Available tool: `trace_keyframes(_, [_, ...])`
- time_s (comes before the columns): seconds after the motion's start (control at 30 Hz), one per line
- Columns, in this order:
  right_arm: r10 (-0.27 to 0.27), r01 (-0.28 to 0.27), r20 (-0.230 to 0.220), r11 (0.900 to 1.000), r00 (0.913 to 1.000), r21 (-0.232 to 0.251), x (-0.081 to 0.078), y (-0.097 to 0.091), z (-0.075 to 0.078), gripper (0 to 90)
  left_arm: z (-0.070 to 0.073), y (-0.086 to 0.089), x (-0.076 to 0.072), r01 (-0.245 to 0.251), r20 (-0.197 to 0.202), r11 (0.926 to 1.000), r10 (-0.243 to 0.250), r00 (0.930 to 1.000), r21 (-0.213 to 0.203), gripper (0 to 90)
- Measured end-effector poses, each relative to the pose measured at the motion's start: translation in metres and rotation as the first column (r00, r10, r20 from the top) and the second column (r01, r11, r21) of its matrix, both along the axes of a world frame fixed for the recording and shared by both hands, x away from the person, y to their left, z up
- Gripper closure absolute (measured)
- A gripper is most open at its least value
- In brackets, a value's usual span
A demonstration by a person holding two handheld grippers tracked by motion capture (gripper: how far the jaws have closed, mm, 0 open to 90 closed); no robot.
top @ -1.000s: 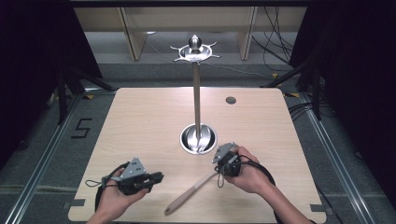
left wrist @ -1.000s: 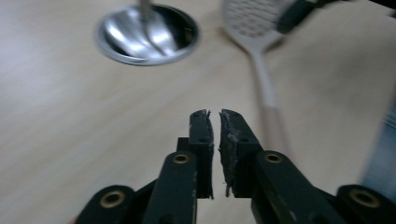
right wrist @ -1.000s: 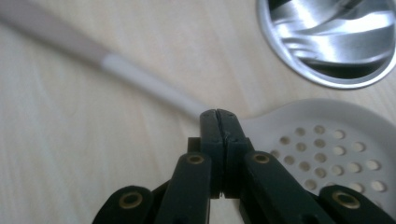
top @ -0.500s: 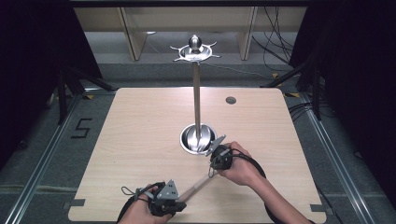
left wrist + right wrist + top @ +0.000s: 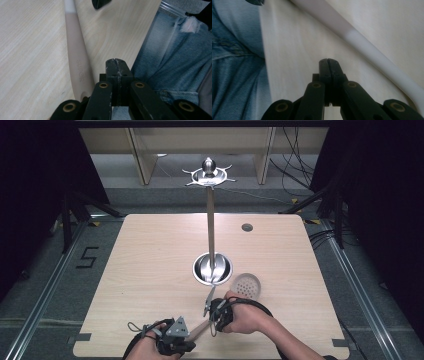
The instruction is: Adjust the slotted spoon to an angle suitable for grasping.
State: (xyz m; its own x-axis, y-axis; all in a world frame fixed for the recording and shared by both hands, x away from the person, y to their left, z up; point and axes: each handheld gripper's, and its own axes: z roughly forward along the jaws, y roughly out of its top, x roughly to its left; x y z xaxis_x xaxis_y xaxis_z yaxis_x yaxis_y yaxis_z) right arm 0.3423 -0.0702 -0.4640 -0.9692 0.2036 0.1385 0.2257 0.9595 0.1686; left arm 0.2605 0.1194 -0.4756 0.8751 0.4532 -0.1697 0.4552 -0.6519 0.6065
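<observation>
One long utensil, a skimmer (image 5: 227,295) with a pale wooden handle (image 5: 76,57) and a round perforated head (image 5: 248,285), lies diagonally on the worktop near its front edge, head toward the right of centre, handle end toward the front. Its head sits just beside the round steel base (image 5: 212,268) of a tall stand (image 5: 210,220) that rises from the middle of the worktop, with a hook ring and knob at the top. Left gripper (image 5: 172,345) sits at the front edge, left of centre, right next to the handle end; in the left gripper view its jaws are pressed together with nothing between them, handle lying just left of them, touching or not I cannot tell. Right gripper (image 5: 212,312) is near the front edge just right of the left one, over the mid-handle; in the right gripper view (image 5: 329,62) its jaws are also together and empty, with the white part of the shaft running diagonally past on the right, apart from the tips. Both gripper views catch blue denim beyond the worktop edge. Small dark hole (image 5: 247,227) sits near the far right corner of the worktop (image 5: 150,255).
</observation>
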Motion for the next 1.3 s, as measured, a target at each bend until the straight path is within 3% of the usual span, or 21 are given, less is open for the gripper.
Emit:
trace_keyframes(0.03, [0.062, -0.062, 0.016, 0.9979, 0.9979, 0.018, 0.002, 0.006, -0.002, 90.0, 0.001, 0.002, 0.0, -0.004, 0.001, 1.0, 0.004, 1.0, -0.004, 89.1])
trace_keyframes(0.13, [0.09, -0.091, 0.03, 0.9953, 0.9955, 0.033, -0.001, 0.018, -0.006, 90.0, 0.002, 0.008, 0.0, -0.019, -0.001, 0.9997, 0.019, 0.9998, -0.016, 89.1])
trace_keyframes(0.2, [0.074, -0.074, 0.011, 0.9972, 0.9972, -0.009, -0.001, 0.025, -0.009, 90.0, 0.003, 0.011, 0.001, -0.023, 0.001, 0.9996, 0.023, 0.9997, -0.019, 89.0])
trace_keyframes(0.23, [0.103, -0.103, 0.021, 0.9947, 0.9944, 0.001, 0.002, 0.028, -0.011, 90.0, 0.003, 0.011, 0.002, -0.01, 0.009, 0.9998, 0.01, 0.9999, -0.015, 89.1])
trace_keyframes(0.27, [0.058, -0.058, 0.019, 0.9983, 0.9981, -0.003, 0.0, 0.03, -0.011, 90.0, 0.003, 0.012, 0.002, -0.008, 0.011, 0.9999, 0.009, 0.9999, -0.013, 89.0])
trace_keyframes(0.33, [0.096, -0.098, 0.042, 0.9942, 0.9945, 0.045, 0.006, 0.033, -0.013, 90.0, 0.002, 0.012, 0.002, -0.009, 0.011, 0.9998, 0.009, 0.9999, -0.016, 89.0])
trace_keyframes(0.37, [0.071, -0.073, 0.039, 0.9961, 0.9967, 0.051, 0.007, 0.034, -0.013, 90.0, 0.002, 0.011, 0.002, -0.015, 0.004, 0.9997, 0.015, 0.9999, -0.017, 89.0])
trace_keyframes(0.4, [0.005, -0.006, 0.018, 0.9984, 0.9998, 0.056, 0.005, 0.036, -0.012, 90.0, 0.002, 0.012, 0.003, -0.018, -0.008, 0.9996, 0.018, 0.9998, -0.019, 88.9])
trace_keyframes(0.47, [0.011, -0.015, 0.047, 0.9958, 0.9988, 0.09, 0.01, 0.039, -0.014, 90.0, 0.001, 0.012, 0.004, -0.041, -0.005, 0.9988, 0.041, 0.9992, -0.028, 88.8])
trace_keyframes(0.53, [-0.032, 0.024, 0.064, 0.9918, 0.9974, 0.126, 0.015, 0.042, -0.015, 90.0, 0.001, 0.015, 0.007, -0.048, 0.004, 0.9985, 0.048, 0.9988, -0.028, 88.0])
trace_keyframes(0.57, [-0.076, 0.067, 0.057, 0.9884, 0.9955, 0.136, 0.017, 0.043, -0.015, 90.0, 0.0, 0.016, 0.007, -0.071, -0.007, 0.9968, 0.071, 0.9975, -0.037, 87.5])
trace_keyframes(0.67, [-0.137, 0.121, 0.077, 0.9761, 0.9875, 0.18, 0.025, 0.046, -0.017, 90.0, -0.001, 0.02, 0.012, -0.102, 0.0, 0.9938, 0.103, 0.9947, -0.043, 86.2])
trace_keyframes(0.77, [-0.18, 0.158, 0.088, 0.9633, 0.9797, 0.217, 0.034, 0.046, -0.018, 90.0, -0.002, 0.024, 0.017, -0.127, -0.008, 0.9912, 0.127, 0.9918, -0.036, 85.1])
trace_keyframes(0.8, [-0.197, 0.172, 0.092, 0.9594, 0.9761, 0.223, 0.036, 0.045, -0.017, 90.0, -0.002, 0.025, 0.019, -0.121, 0.008, 0.9922, 0.121, 0.9926, -0.028, 84.8])
trace_keyframes(0.9, [-0.222, 0.193, 0.096, 0.951, 0.9704, 0.241, 0.042, 0.044, -0.017, 90.0, -0.003, 0.026, 0.02, -0.154, -0.012, 0.9872, 0.154, 0.9881, -0.042, 83.7])
trace_keyframes(1.0, [-0.219, 0.186, 0.109, 0.9503, 0.9697, 0.249, 0.043, 0.043, -0.015, 86.8, -0.005, 0.027, 0.023, -0.167, 0.002, 0.9852, 0.167, 0.9859, -0.039, 81.4])
trace_keyframes(1.1, [-0.188, 0.156, 0.112, 0.9563, 0.9758, 0.247, 0.04, 0.039, -0.009, 78.7, -0.006, 0.029, 0.024, -0.183, -0.004, 0.982, 0.183, 0.9831, -0.048, 79.3])
trace_keyframes(1.17, [-0.15, 0.112, 0.145, 0.963, 0.9779, 0.245, 0.04, 0.034, -0.002, 70.6, -0.006, 0.029, 0.025, -0.185, 0.008, 0.9816, 0.185, 0.9827, -0.049, 78.0])
trace_keyframes(1.23, [-0.058, 0.01, 0.198, 0.9717, 0.9785, 0.236, 0.044, 0.031, 0.004, 61.6, -0.005, 0.029, 0.025, -0.189, 0.01, 0.9808, 0.189, 0.9819, -0.05, 76.4])
trace_keyframes(1.27, [-0.032, -0.017, 0.228, 0.977, 0.9732, 0.212, 0.045, 0.03, 0.009, 58.2, -0.004, 0.029, 0.024, -0.188, 0.012, 0.9807, 0.189, 0.9819, -0.054, 75.6])
trace_keyframes(1.3, [0.001, -0.053, 0.254, 0.9787, 0.9672, 0.198, 0.047, 0.031, 0.01, 56.2, -0.002, 0.03, 0.024, -0.16, 0.026, 0.9864, 0.161, 0.9866, -0.037, 74.8])
